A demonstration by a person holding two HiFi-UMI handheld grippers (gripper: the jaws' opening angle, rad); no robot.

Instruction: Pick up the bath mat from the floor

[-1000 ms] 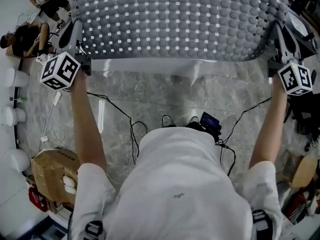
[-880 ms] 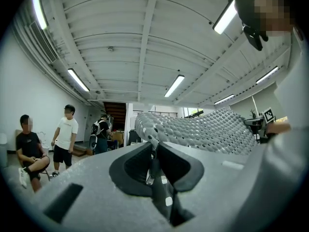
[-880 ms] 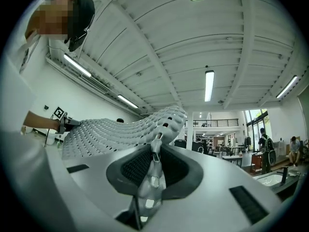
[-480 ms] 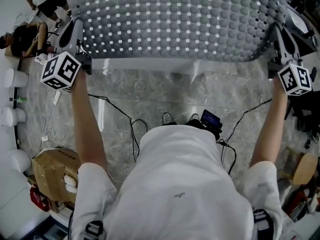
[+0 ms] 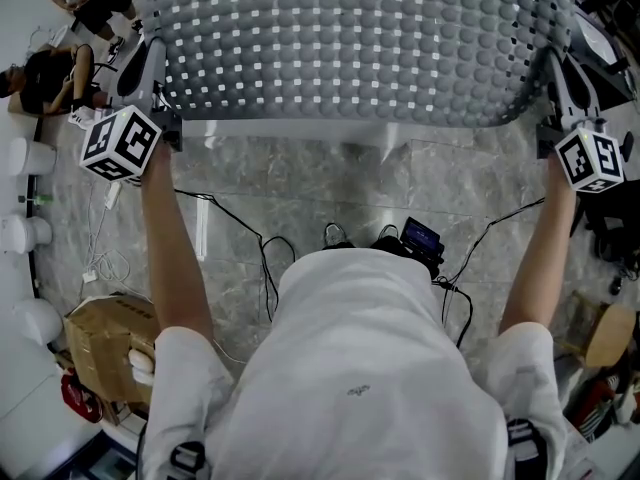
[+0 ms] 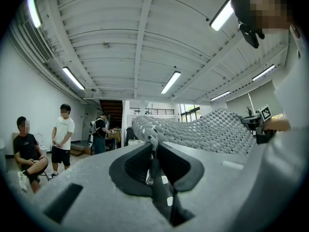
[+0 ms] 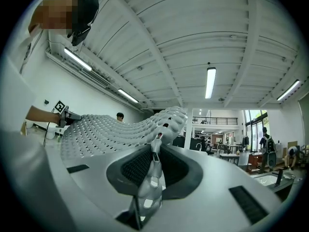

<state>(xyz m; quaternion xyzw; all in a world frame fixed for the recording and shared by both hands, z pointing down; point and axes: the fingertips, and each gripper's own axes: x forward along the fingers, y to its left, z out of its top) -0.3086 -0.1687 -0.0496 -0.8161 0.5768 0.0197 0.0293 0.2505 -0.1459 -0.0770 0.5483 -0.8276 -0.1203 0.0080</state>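
The grey bath mat (image 5: pixel 350 38), studded with bumps and square holes, hangs spread out above the floor between my two grippers. My left gripper (image 5: pixel 152 76) is shut on the mat's left edge, and my right gripper (image 5: pixel 556 73) is shut on its right edge. In the left gripper view the mat (image 6: pixel 203 129) runs away from the closed jaws of the left gripper (image 6: pixel 153 146) toward the right gripper (image 6: pixel 258 122). The right gripper view shows the mat (image 7: pixel 120 127) pinched in the right gripper (image 7: pixel 155 149), with the left gripper (image 7: pixel 65 115) at its far end.
Below lies a marble floor (image 5: pixel 300 183) with black cables (image 5: pixel 265 258) and a small black device (image 5: pixel 420 240). A cardboard box (image 5: pixel 105 353) stands at lower left. People (image 5: pixel 55 73) sit and stand at upper left, beside white round objects (image 5: pixel 25 233).
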